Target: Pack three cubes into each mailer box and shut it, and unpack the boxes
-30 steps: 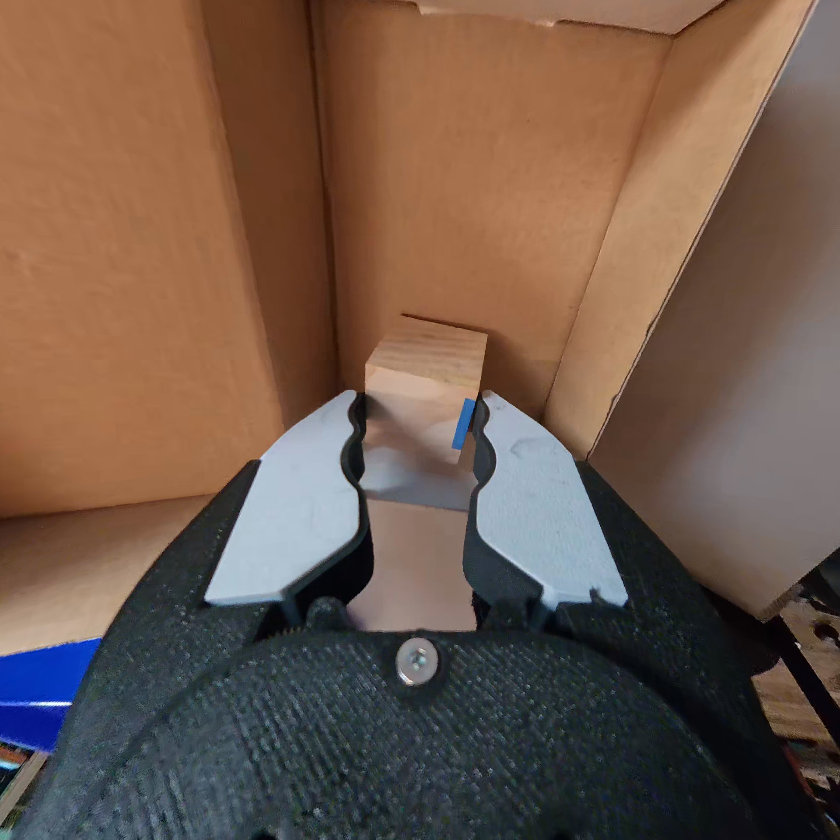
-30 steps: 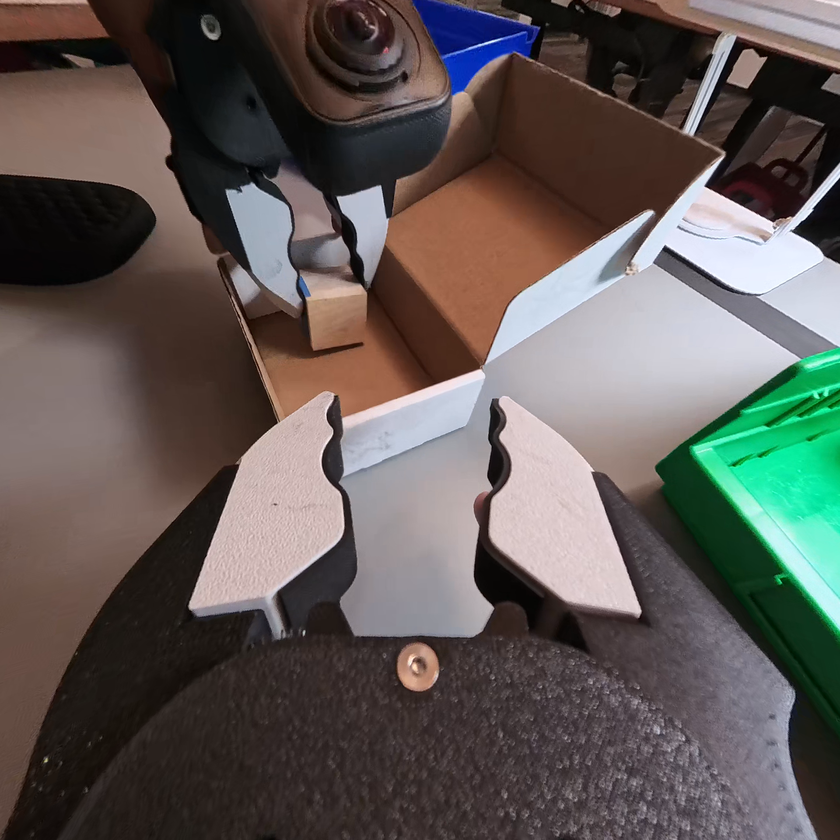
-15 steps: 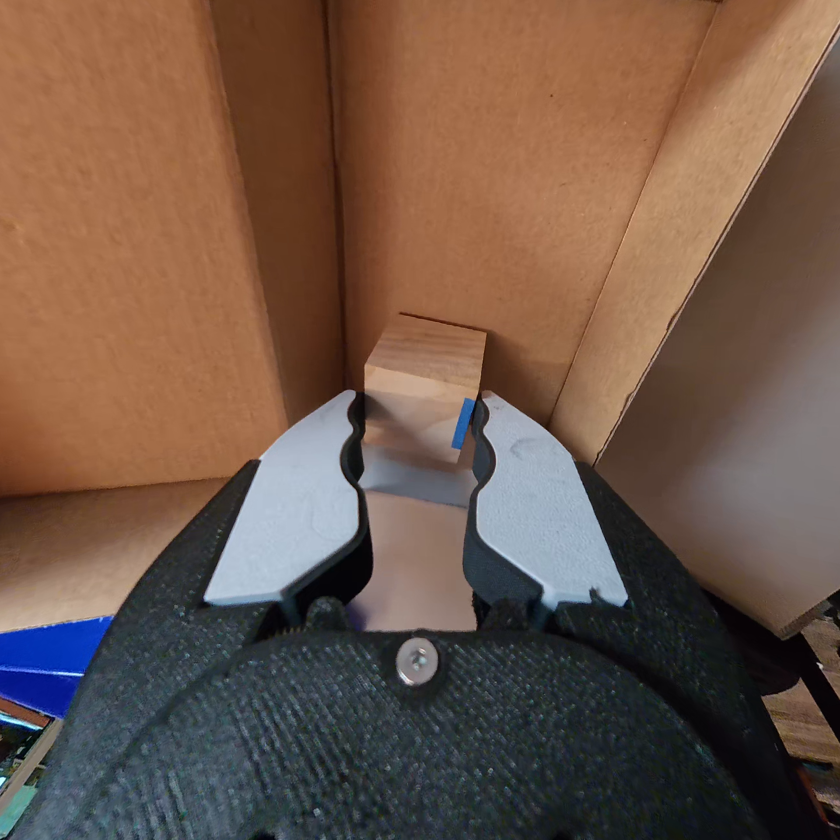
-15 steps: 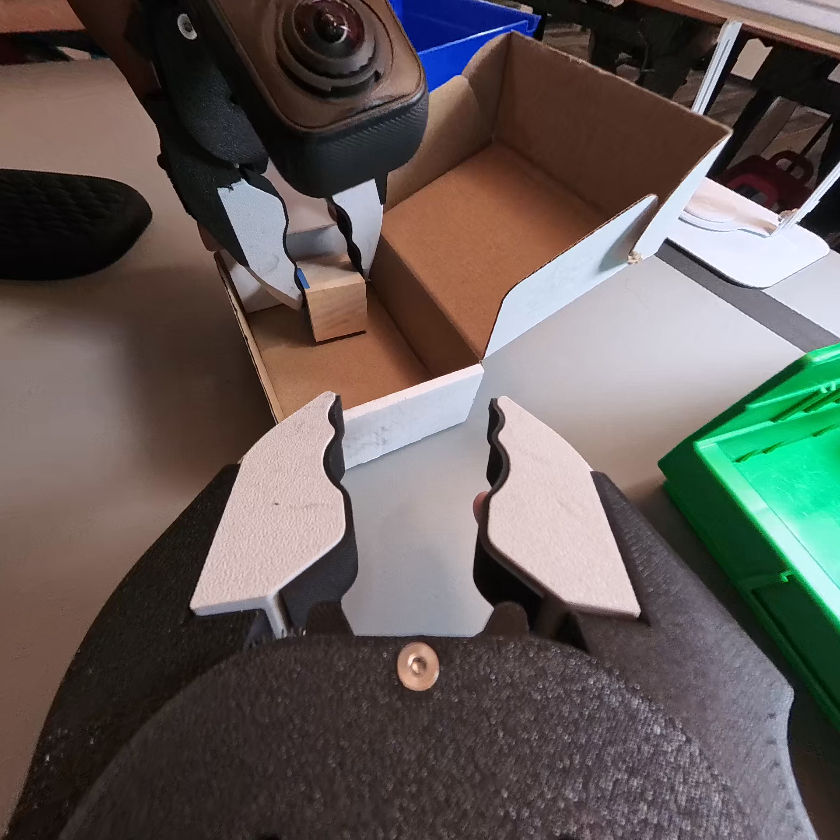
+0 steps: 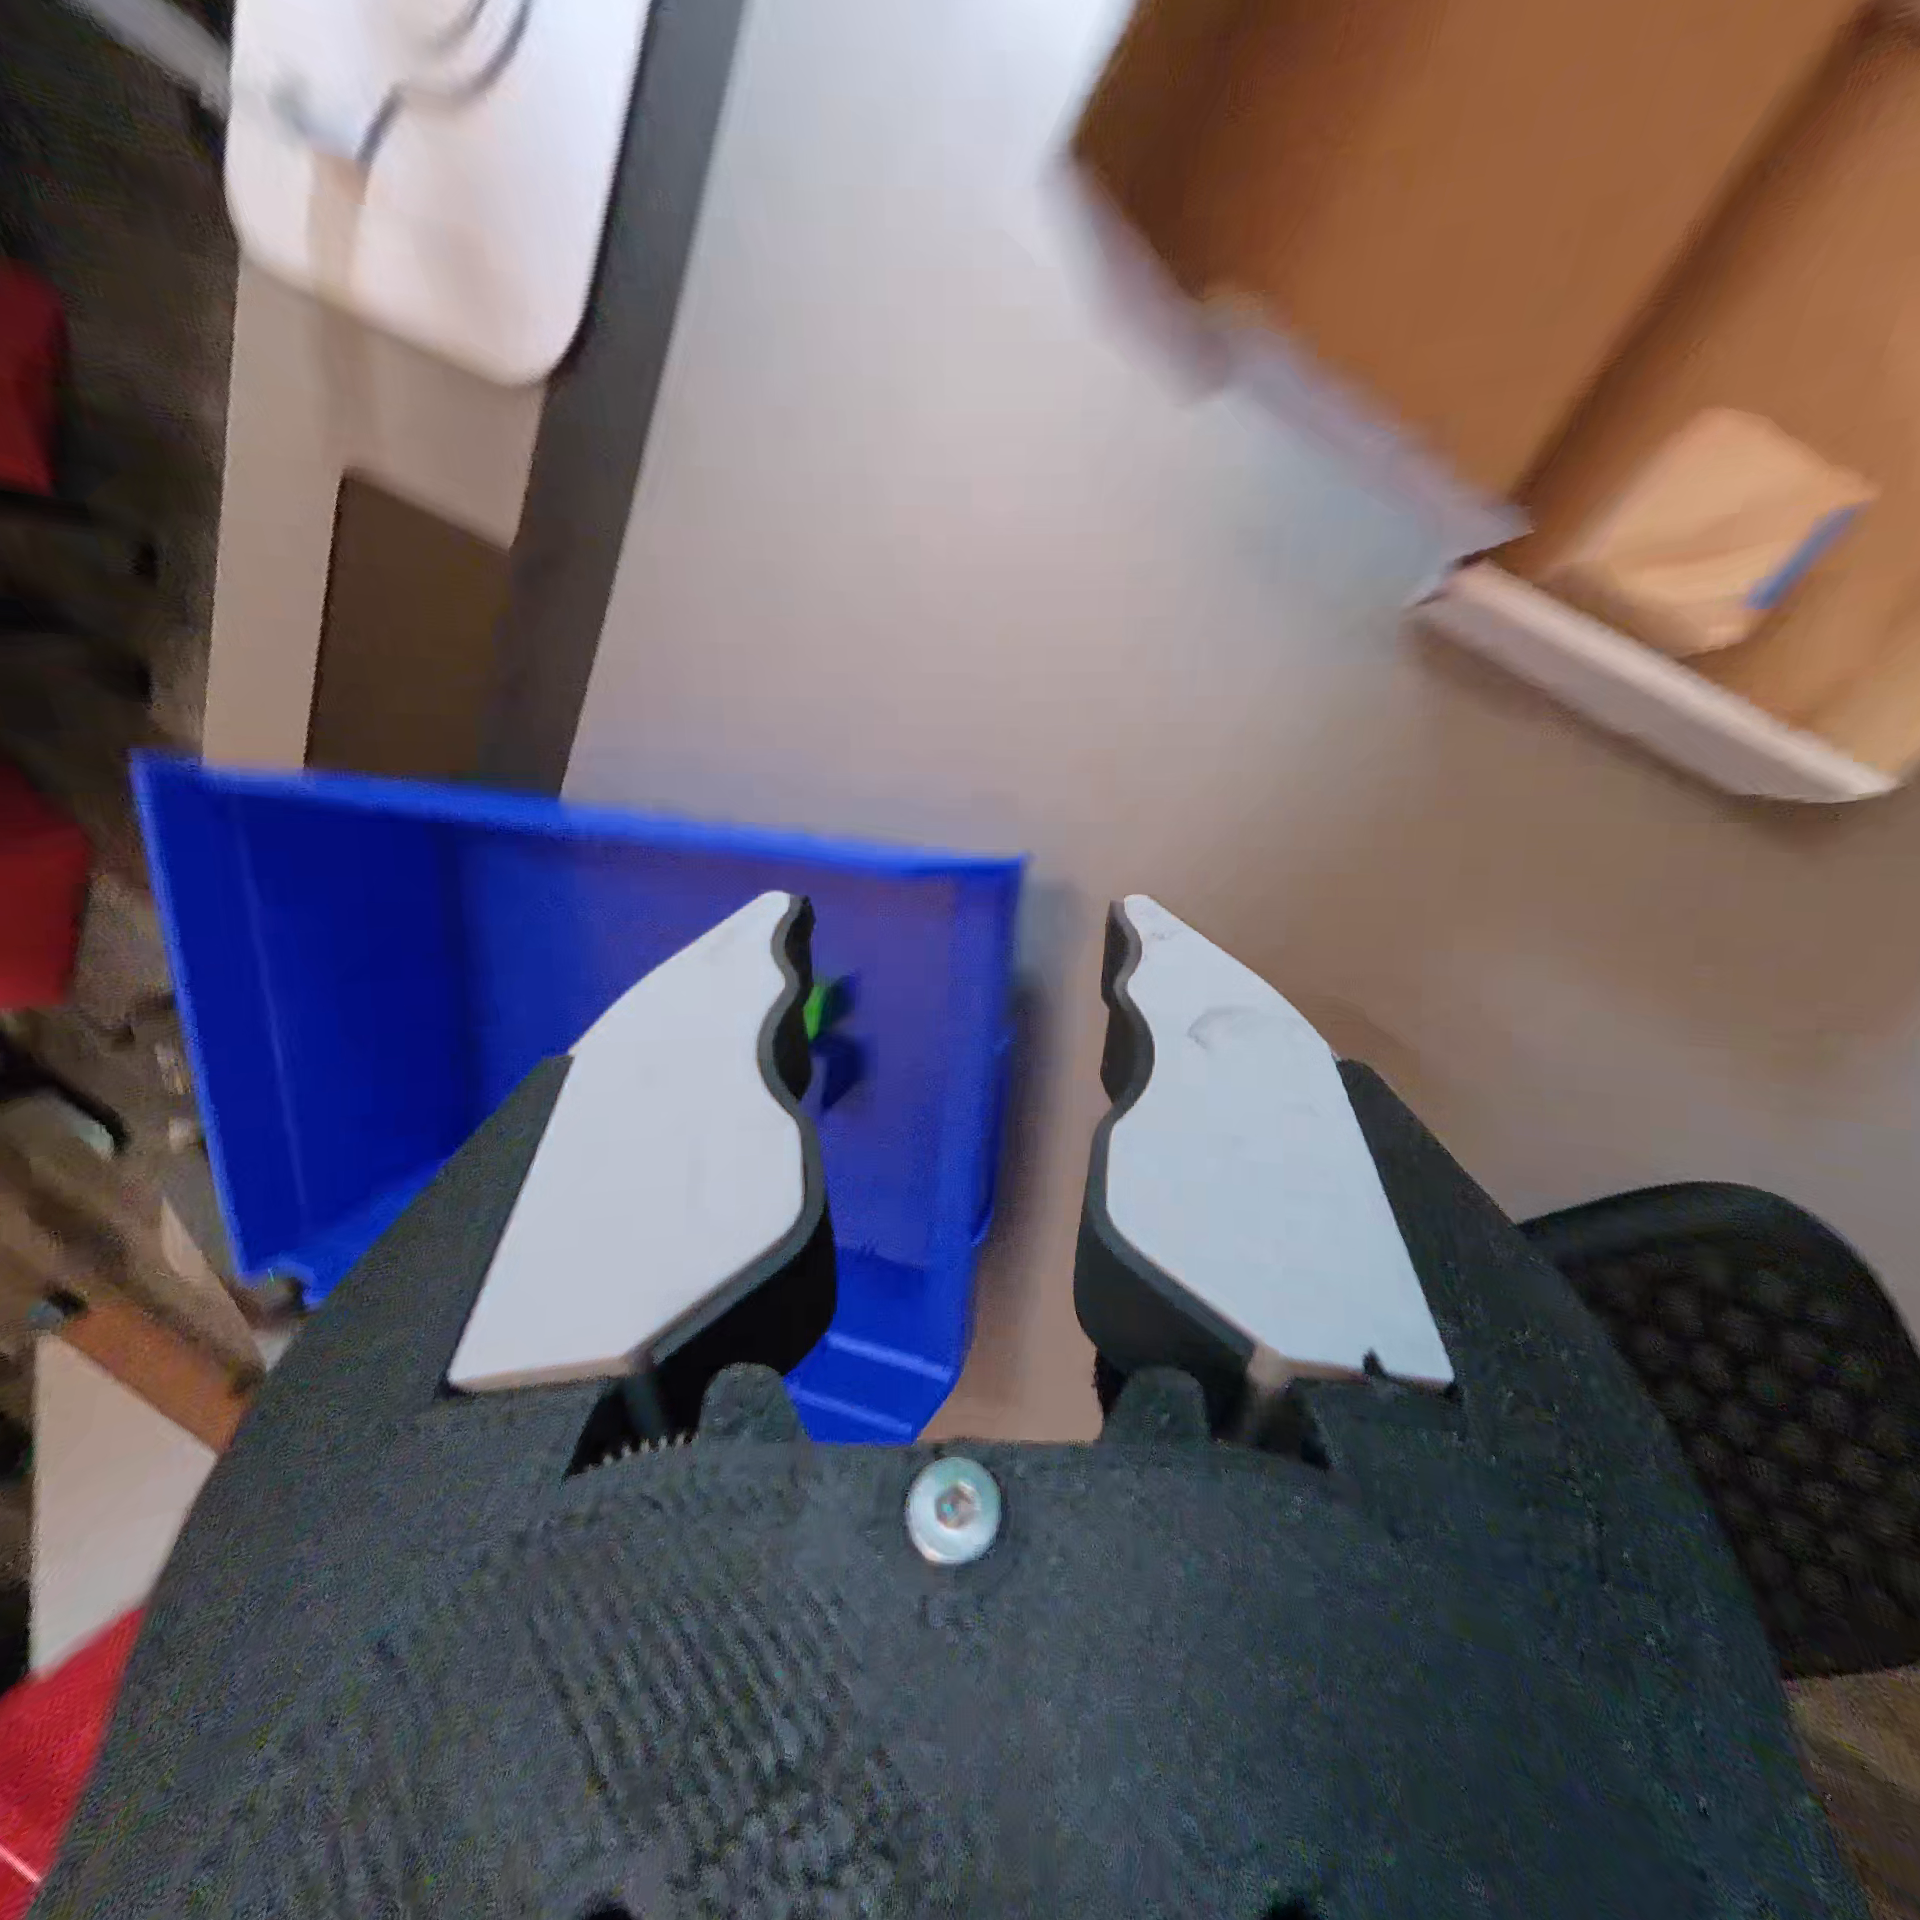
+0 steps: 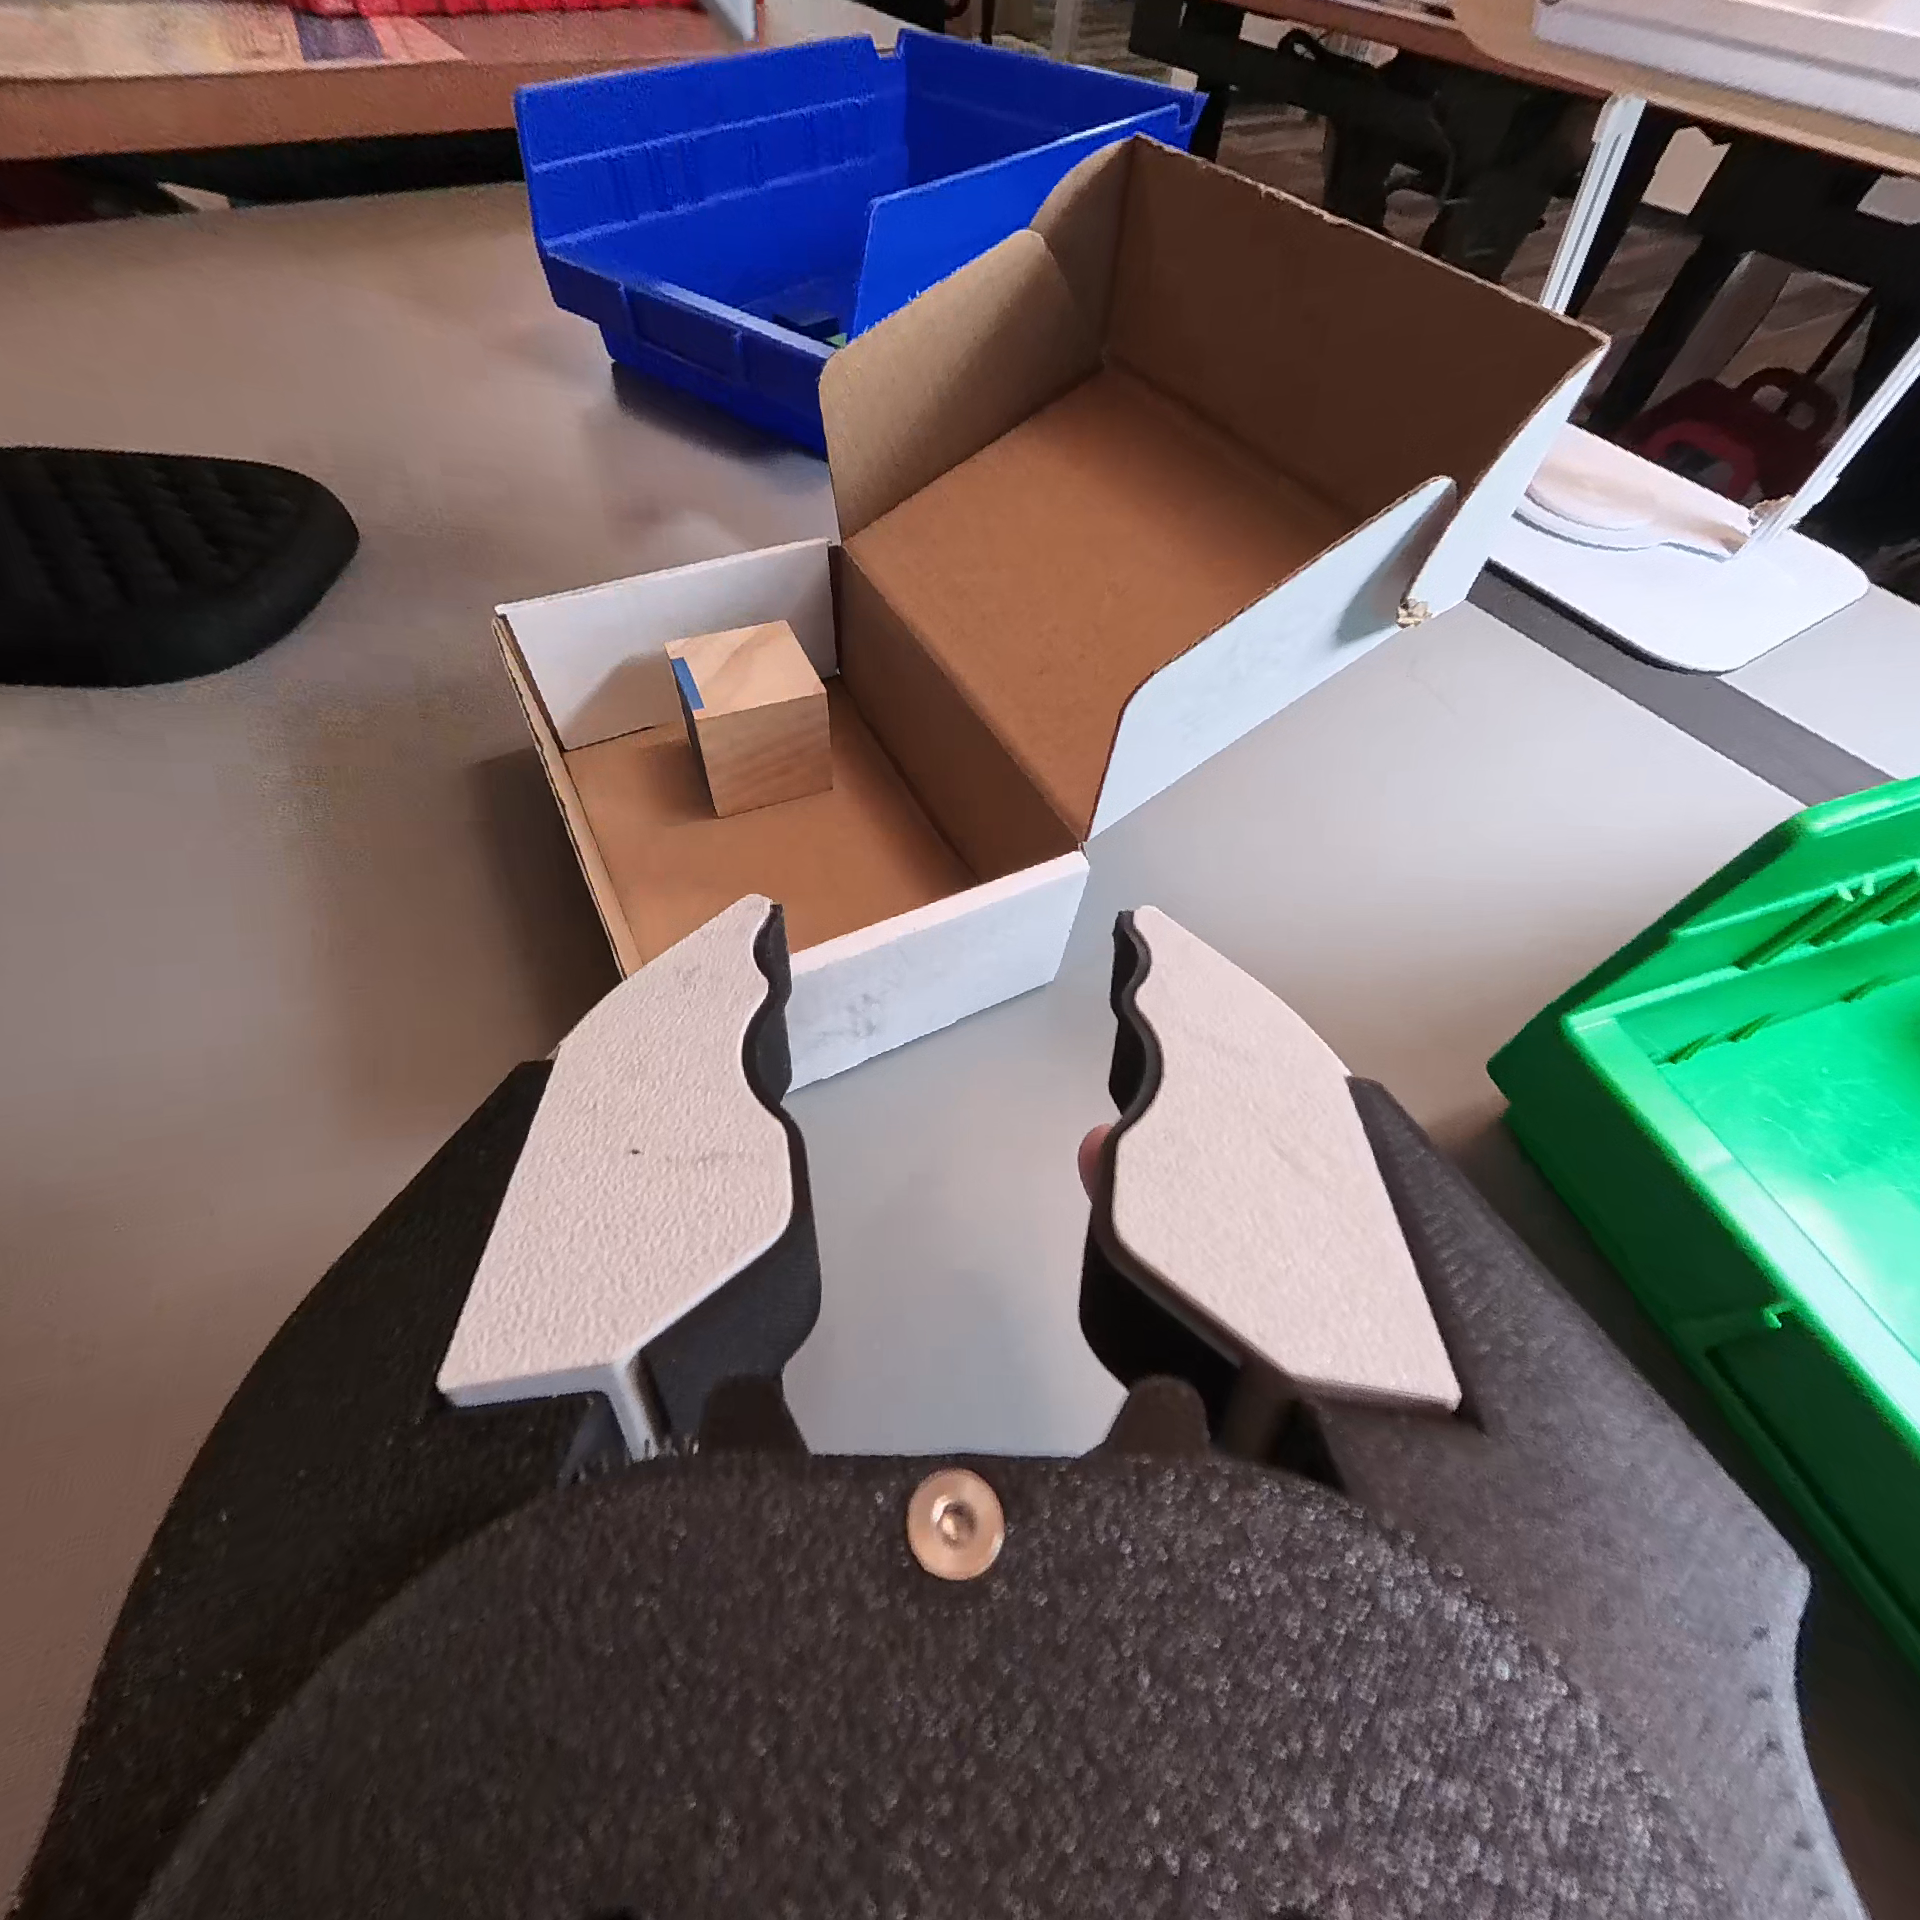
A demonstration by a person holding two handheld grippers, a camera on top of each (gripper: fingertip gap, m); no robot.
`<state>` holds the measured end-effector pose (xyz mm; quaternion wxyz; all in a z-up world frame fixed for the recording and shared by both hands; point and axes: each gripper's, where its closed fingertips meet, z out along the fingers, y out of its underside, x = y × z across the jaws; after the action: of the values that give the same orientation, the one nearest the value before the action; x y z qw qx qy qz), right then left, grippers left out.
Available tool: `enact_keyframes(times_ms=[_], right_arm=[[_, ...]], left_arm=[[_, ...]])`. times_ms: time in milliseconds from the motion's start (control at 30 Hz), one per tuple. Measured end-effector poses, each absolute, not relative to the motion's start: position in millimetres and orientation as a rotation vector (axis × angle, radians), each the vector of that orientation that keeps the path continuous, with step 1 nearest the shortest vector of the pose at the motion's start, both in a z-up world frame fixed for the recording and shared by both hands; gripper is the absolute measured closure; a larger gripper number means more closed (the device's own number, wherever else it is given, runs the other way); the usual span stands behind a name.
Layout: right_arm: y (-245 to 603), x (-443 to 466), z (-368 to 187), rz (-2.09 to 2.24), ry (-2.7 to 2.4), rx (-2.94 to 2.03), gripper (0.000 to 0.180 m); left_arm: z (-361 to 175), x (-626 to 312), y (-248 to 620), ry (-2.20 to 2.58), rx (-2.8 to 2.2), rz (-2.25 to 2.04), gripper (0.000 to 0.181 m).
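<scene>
Resting in the corrugated mailer box (image 6: pixel 935 925), a wooden cube (image 6: pixel 764 717); both hand-held grippers gape empty.

White-and-brown mailer box (image 6: pixel 935 966), pale wooden cube (image 6: pixel 764 743) with blue tape, blue bin (image 6: pixel 727 177), green bin (image 6: pixel 1745 1143), grey table (image 6: pixel 260 935)

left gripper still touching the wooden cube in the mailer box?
Apart. The left wrist view shows the left gripper open over the blue bin, with the wooden cube far off in the mailer box.
</scene>
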<state>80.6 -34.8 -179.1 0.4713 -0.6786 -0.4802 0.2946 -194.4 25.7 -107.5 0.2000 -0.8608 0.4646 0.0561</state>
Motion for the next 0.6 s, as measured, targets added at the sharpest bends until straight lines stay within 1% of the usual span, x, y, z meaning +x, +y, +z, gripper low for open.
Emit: enact_keyframes(times_ms=[133, 233, 300, 400, 500, 600], right_arm=[[-35, 80, -180, 0.714, -1.177, -1.661, 0.12], [-33, 82, -179, 0.707, -1.165, -1.661, 0.121], [-31, 83, -180, 0.711, -1.156, -1.669, 0.121], [-29, 84, -183, 0.698, -1.154, -1.683, 0.121], [-28, 85, -184, 0.698, -1.148, -1.689, 0.121], [-26, 86, -185, 0.7, -1.142, -1.695, 0.121]], left_arm=[[-137, -273, 47, 1.108, -2.564, 0.145, 0.129], [-169, -313, 53, 1.096, -2.613, 0.161, 0.131], [-190, -330, 55, 1.12, -2.635, 0.153, 0.133], [-215, -344, 52, 1.164, -2.676, 0.115, 0.129], [-231, -351, 48, 1.244, -2.69, 0.114, 0.127], [-240, -353, 48, 1.279, -2.692, 0.132, 0.129]])
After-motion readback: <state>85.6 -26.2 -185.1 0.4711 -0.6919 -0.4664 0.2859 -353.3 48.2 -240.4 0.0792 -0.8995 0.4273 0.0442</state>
